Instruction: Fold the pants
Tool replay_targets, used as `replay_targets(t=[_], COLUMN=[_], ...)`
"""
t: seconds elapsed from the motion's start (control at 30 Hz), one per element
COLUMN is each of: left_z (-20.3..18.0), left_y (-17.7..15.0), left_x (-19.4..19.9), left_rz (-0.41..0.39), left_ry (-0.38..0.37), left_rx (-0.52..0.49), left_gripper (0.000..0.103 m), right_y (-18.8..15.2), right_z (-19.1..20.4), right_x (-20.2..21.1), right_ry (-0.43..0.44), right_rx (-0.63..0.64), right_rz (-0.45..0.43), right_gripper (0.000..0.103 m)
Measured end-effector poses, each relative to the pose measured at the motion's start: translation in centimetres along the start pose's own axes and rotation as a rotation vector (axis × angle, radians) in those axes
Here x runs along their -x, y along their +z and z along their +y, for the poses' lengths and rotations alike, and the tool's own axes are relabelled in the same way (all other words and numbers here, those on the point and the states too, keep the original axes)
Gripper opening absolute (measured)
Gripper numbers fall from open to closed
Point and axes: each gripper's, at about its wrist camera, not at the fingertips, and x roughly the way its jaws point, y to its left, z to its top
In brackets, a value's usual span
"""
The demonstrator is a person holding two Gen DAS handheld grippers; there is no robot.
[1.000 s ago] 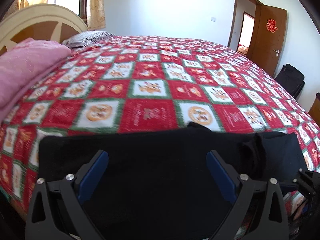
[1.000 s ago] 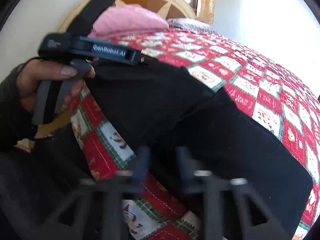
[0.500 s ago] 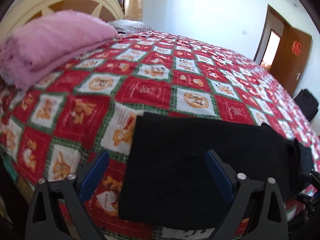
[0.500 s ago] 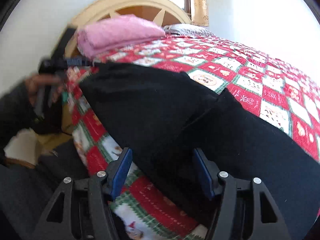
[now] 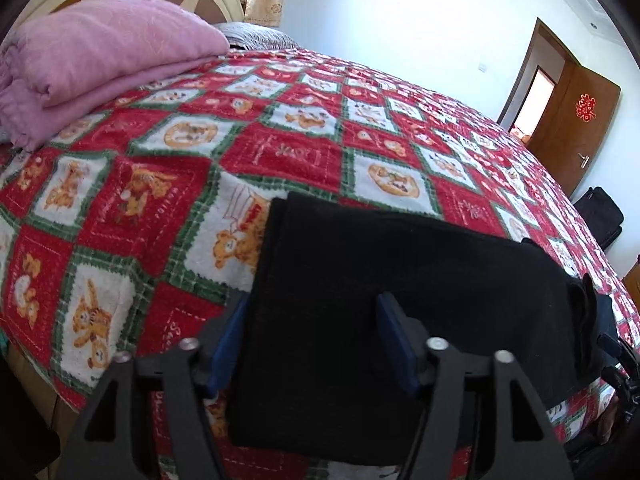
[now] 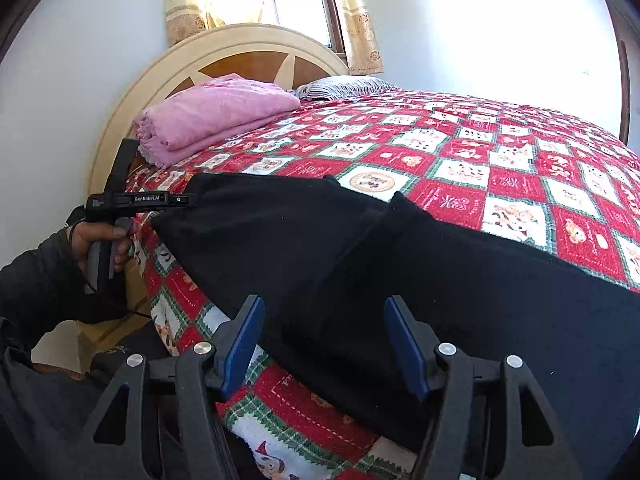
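One pair of black pants (image 5: pixel 400 300) lies folded flat at the bed's (image 5: pixel 280 152) near edge. Two grippers: the left gripper (image 5: pixel 316 340) has narrowed since a moment ago, its fingers straddling the pants' left edge without clamping; the right gripper (image 6: pixel 324 344) gapes over the pants' near edge. Beyond the pants, one pink blanket (image 5: pixel 100 60), one pillow (image 6: pixel 344 86), bare quilt between.

We see a bed with a red checked quilt (image 5: pixel 304 152); at eleven o'clock a cream arched headboard (image 6: pixel 224 46), a curtained window (image 6: pixel 296 4) glowing above. White walls (image 5: pixel 400 12) surround; a brown door (image 5: pixel 576 128) stands at two o'clock.
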Motion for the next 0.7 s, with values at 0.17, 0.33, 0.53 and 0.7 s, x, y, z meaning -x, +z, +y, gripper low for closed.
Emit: replay_targets(t=[0.17, 0.33, 0.53, 0.7], left_z=[0.4, 1.1, -0.1, -0.4], left_y=[0.3, -0.3, 0.5, 0.2], left_x=[0.3, -0.7, 0.8, -0.1], left_rz=[-0.018, -0.015, -0.012, 0.008], left_ry=[-0.010, -0.043, -0.101, -0.050], left_rx=[0.016, 0.038, -0.025, -0.049], left_gripper=[0.054, 0.061, 0.022, 0.029], right_y=[-0.2, -0.6, -0.6, -0.6], right_z=[0.2, -0.1, 0.2, -0.1], right_x=[0.1, -0.5, -0.3, -0.5], right_ry=[-0.006, -0.015, -0.024, -0.025], right_rx=[0.012, -0.001, 0.006, -0.004], right_rz=[0.000, 0.025, 0.020, 0.027], right_gripper=[0.064, 0.064, 0.064, 0.064])
